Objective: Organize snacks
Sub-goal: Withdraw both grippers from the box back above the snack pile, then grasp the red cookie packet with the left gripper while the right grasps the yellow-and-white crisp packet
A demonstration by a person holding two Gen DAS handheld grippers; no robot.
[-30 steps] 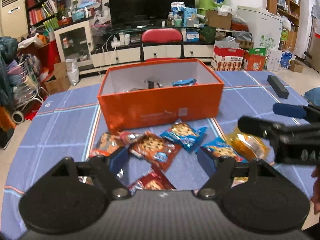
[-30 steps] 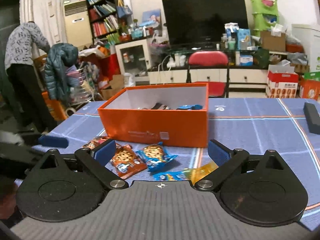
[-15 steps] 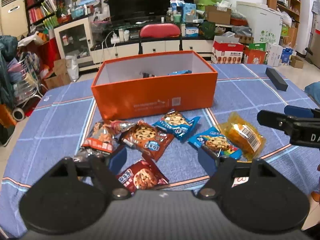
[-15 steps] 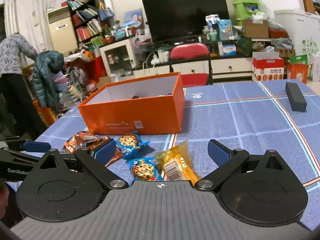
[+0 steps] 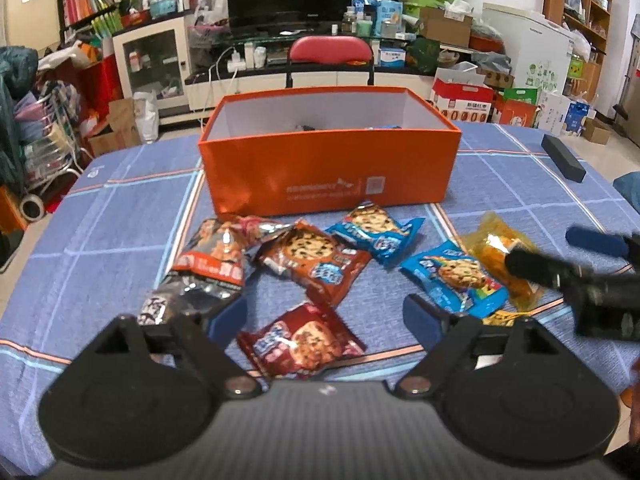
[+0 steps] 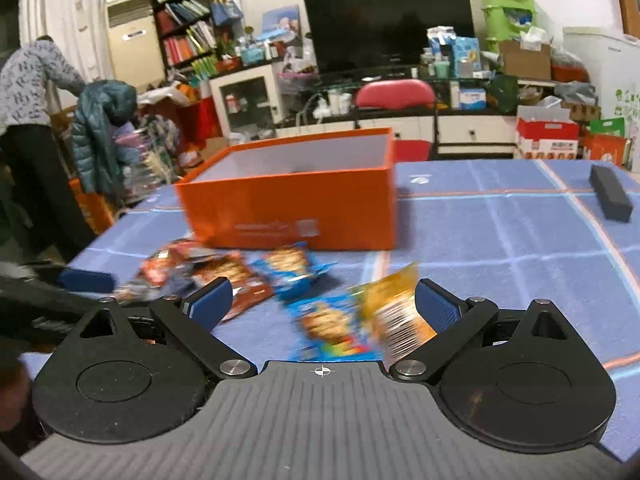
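An open orange box (image 5: 328,176) stands mid-table with a few packets inside. Several snack packets lie on the blue cloth in front of it. My left gripper (image 5: 326,316) hovers low over a dark red cookie packet (image 5: 300,340); its jaws are opening and the pads do not touch it. My right gripper (image 6: 322,304) is open above a blue cookie packet (image 6: 332,324) and a yellow packet (image 6: 392,308), holding nothing. The right gripper (image 5: 548,250) also shows at the right edge of the left wrist view, over the yellow packet (image 5: 500,252).
A slim black box (image 5: 562,158) lies at the table's far right. A red chair (image 5: 330,50) stands behind the table, with a cluttered TV stand beyond. A person (image 6: 28,120) stands off the table's left side beside a rack of clothes.
Both grippers have drawn back from the box and sunk toward the packets. The left jaws stand wider than before. The packets and box have not moved.
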